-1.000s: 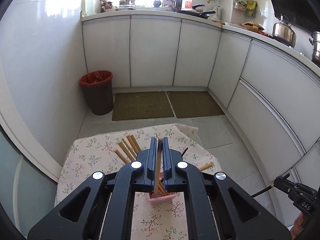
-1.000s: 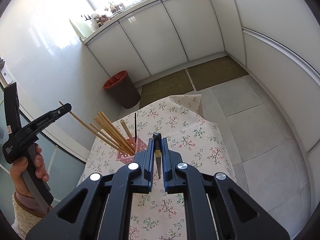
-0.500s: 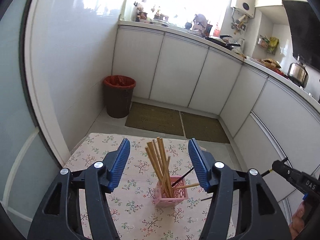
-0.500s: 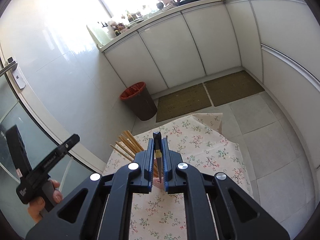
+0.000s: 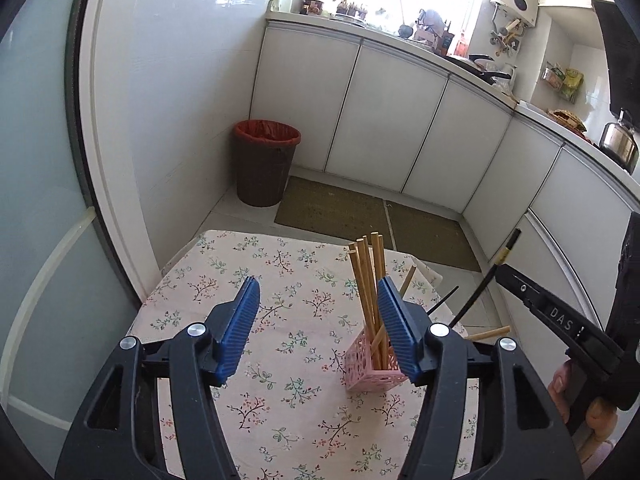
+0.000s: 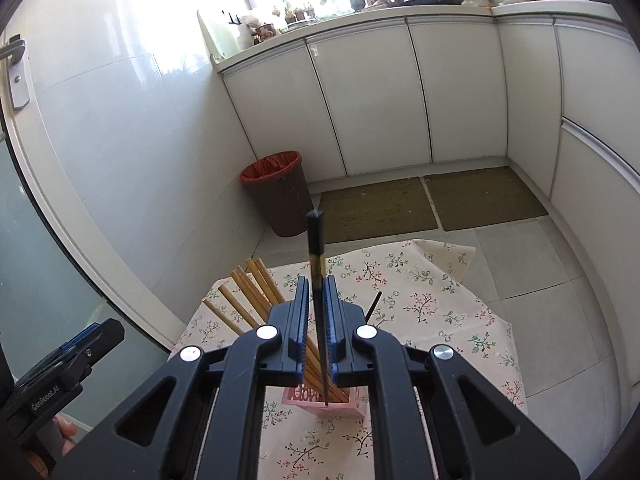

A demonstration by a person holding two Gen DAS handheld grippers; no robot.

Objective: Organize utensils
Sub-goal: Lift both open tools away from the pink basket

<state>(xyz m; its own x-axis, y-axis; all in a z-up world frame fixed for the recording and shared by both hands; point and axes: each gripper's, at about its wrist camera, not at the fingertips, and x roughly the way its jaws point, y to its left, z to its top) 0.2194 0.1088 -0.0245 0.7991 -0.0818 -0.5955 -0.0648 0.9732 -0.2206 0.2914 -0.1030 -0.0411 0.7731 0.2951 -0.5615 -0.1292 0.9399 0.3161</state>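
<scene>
While my right gripper [image 6: 316,320] clamps a black chopstick [image 6: 315,240] above the pink holder [image 5: 370,372], my left gripper [image 5: 316,328] gapes empty beside it.

left gripper [image 5: 318,322]: jaws apart, nothing between pads, angled down | right gripper [image 6: 316,322]: jaws clamped on a thin dark stick, angled down | a hand [image 5: 576,396] grips the right handle
</scene>
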